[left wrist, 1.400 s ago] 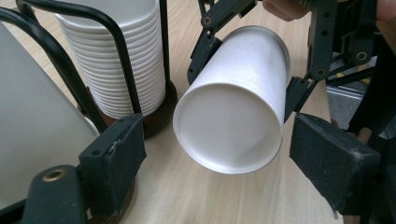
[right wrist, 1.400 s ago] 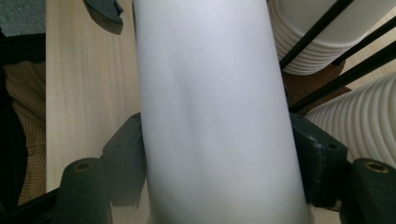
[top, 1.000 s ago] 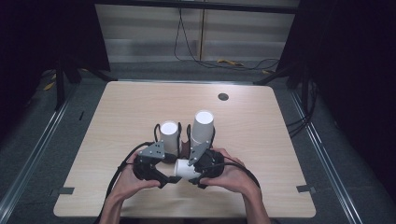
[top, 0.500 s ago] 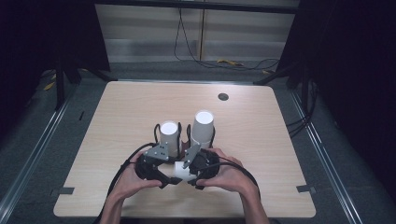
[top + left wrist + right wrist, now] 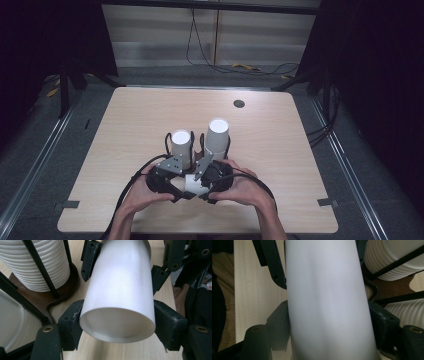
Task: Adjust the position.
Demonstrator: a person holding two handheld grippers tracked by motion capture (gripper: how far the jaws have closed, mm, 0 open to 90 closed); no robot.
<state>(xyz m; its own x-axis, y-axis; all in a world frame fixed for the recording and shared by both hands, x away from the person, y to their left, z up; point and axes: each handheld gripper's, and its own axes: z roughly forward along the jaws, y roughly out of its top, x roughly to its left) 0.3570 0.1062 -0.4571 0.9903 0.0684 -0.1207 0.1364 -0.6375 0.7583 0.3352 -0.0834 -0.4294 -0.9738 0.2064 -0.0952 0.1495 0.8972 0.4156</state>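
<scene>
- Left gripper [image 5: 176, 150] clamps a white cup [image 5: 117, 290], jaws against its sides.
- Right gripper [image 5: 215, 147] clamps another cup [image 5: 328, 302].
- Both are near the table's [image 5: 280, 150] front edge, mid-width.
- Ribbed cup stacks [image 5: 37, 262] stand in a rack.

On the table [image 5: 280, 150], near its front middle, 2 cups stand side by side: the left cup [image 5: 181, 147] between the left gripper's [image 5: 172, 150] jaws, the right cup [image 5: 217, 137] between the right gripper's [image 5: 216, 150]. A grommet [image 5: 239, 104] lies behind them, toward the far edge. A rack [image 5: 62, 293] of stacked cups [image 5: 37, 262] sits beside the left cup in the left gripper view.
</scene>
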